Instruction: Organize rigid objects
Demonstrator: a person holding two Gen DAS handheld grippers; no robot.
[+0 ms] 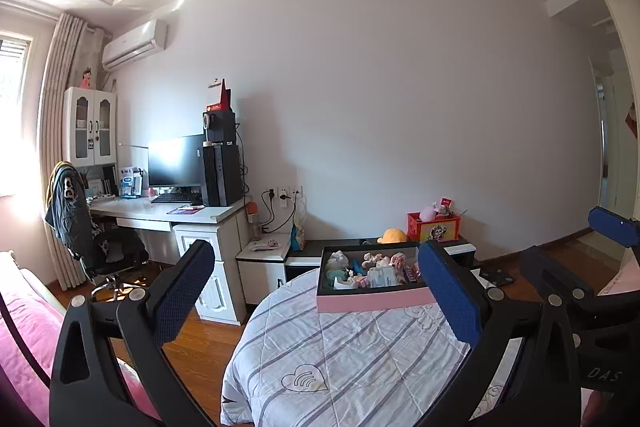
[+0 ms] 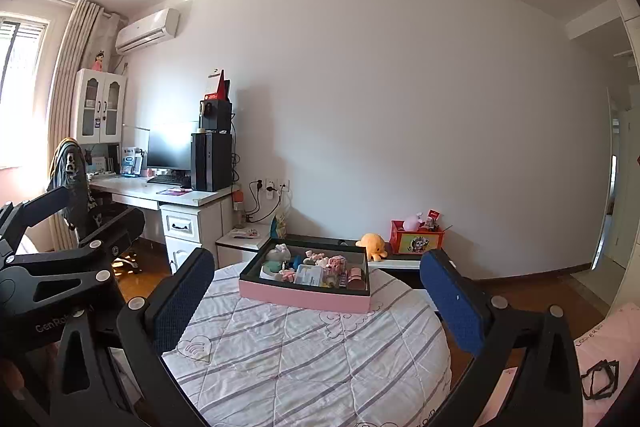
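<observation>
Two hand-held grippers, left and right, are raised above a round surface covered with a striped quilt (image 2: 312, 355). The left hand-held gripper (image 1: 316, 291) has its blue-padded fingers (image 1: 182, 291) spread wide apart; nothing lies between them and they touch nothing. The right hand-held gripper (image 2: 316, 299) is likewise fully spread, its padded fingers (image 2: 454, 303) empty and clear of the quilt. In the left wrist view, the right unit appears at the right edge; in the right wrist view, the left unit appears at the left edge.

The task's things sit together in a shallow pink box (image 2: 304, 297) with a dark inner wall, resting on the far part of the quilt, well apart from both sets of fingers. Inside the pink box lie small toys and figurines (image 2: 320, 263), a flat card-like packet, and a small round container near its right end; finer identity cannot be told.

Behind the quilt, a low cabinet (image 2: 400, 259) against the wall carries an orange plush octopus (image 2: 372, 245) and a red box (image 2: 416, 241) holding small items. At left stands a white counter (image 2: 160, 191) bearing a monitor (image 2: 170, 147) and a black computer tower (image 2: 212, 161), with an office chair (image 2: 80, 195) beside it.
</observation>
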